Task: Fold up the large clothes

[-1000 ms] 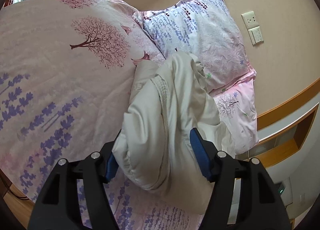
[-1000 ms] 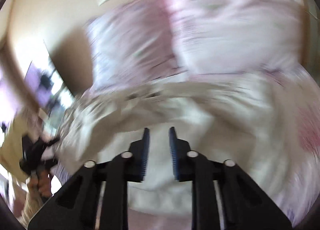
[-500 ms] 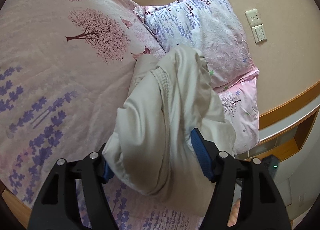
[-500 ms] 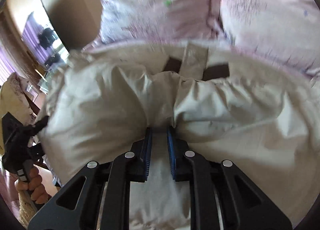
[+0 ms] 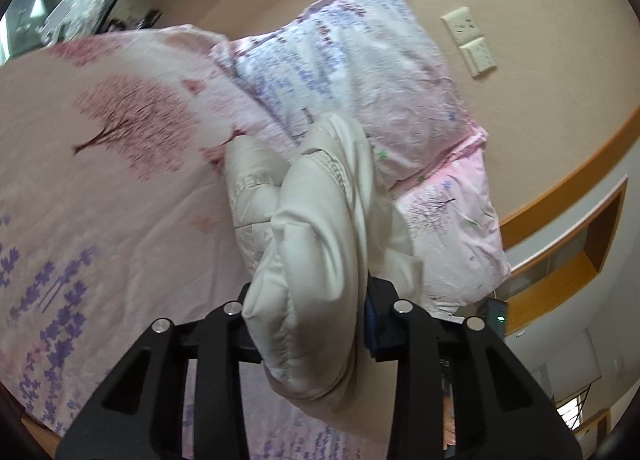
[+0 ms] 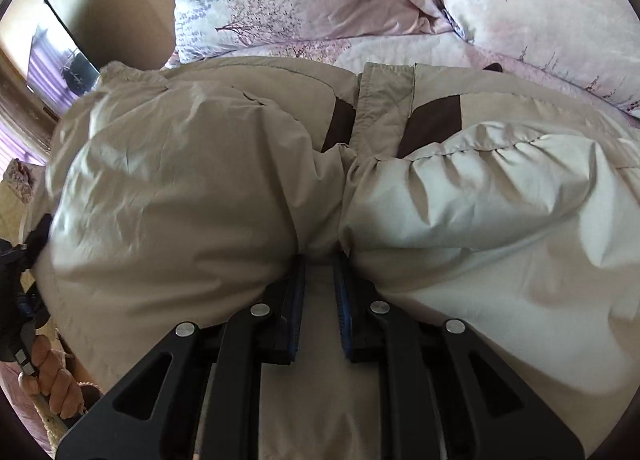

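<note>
Floral bedding (image 5: 100,188) in pink and lilac fills the background, with a pillow (image 5: 360,88) at upper right against a beige wall. On it lies the beige padded jacket (image 6: 208,188), puffy, matte and creased, with brown panels beside a flap at top centre of the right wrist view. Its long axis runs left to right across that frame. The right gripper (image 6: 319,292) points down at mid-frame, jaws nearly closed, pinching a fold. The left gripper (image 5: 308,324), at the jacket's far left end, has just been closing; a thick bunched roll sits clamped between its jaws at lower centre.
</note>
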`<state>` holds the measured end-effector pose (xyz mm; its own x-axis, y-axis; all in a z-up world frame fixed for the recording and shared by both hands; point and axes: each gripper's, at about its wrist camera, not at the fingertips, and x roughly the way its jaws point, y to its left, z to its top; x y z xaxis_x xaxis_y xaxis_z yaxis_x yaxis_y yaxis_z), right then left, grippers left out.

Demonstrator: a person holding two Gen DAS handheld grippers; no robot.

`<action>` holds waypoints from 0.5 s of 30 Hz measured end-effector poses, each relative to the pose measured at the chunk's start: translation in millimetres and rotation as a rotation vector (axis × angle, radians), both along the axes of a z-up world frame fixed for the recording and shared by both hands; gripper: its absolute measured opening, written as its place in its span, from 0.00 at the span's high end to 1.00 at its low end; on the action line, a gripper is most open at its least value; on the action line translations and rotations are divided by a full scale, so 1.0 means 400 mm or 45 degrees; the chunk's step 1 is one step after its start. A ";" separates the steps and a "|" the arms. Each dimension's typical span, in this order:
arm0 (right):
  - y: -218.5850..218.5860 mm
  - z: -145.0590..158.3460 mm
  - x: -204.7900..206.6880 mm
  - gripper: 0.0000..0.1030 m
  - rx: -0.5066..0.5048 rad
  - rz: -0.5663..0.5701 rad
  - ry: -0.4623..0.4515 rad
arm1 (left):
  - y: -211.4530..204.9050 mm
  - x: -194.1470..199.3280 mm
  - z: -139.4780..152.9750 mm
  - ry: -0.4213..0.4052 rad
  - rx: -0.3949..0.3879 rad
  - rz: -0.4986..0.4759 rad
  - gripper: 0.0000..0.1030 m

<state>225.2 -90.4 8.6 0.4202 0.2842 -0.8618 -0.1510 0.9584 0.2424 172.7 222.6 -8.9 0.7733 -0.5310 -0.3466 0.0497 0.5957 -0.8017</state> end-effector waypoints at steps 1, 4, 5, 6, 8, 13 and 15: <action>0.003 -0.002 0.004 0.84 -0.010 0.002 0.008 | -0.007 0.000 0.012 -0.017 0.007 -0.006 0.68; 0.011 -0.009 0.019 0.84 -0.038 0.000 0.025 | -0.038 -0.002 0.063 -0.099 0.044 -0.041 0.69; 0.014 -0.010 0.025 0.84 -0.044 -0.001 0.030 | -0.052 -0.005 0.082 -0.131 0.054 -0.055 0.69; 0.013 -0.012 0.029 0.84 -0.045 -0.002 0.033 | -0.068 -0.009 0.103 -0.167 0.064 -0.072 0.69; 0.009 -0.015 0.035 0.85 -0.030 -0.001 0.042 | -0.101 -0.018 0.135 -0.221 0.093 -0.094 0.69; -0.054 0.016 0.013 0.84 0.112 0.030 0.044 | -0.172 -0.043 0.198 -0.323 0.171 -0.119 0.69; -0.085 0.051 -0.020 0.84 0.132 0.020 -0.021 | -0.188 -0.047 0.210 -0.343 0.179 -0.134 0.69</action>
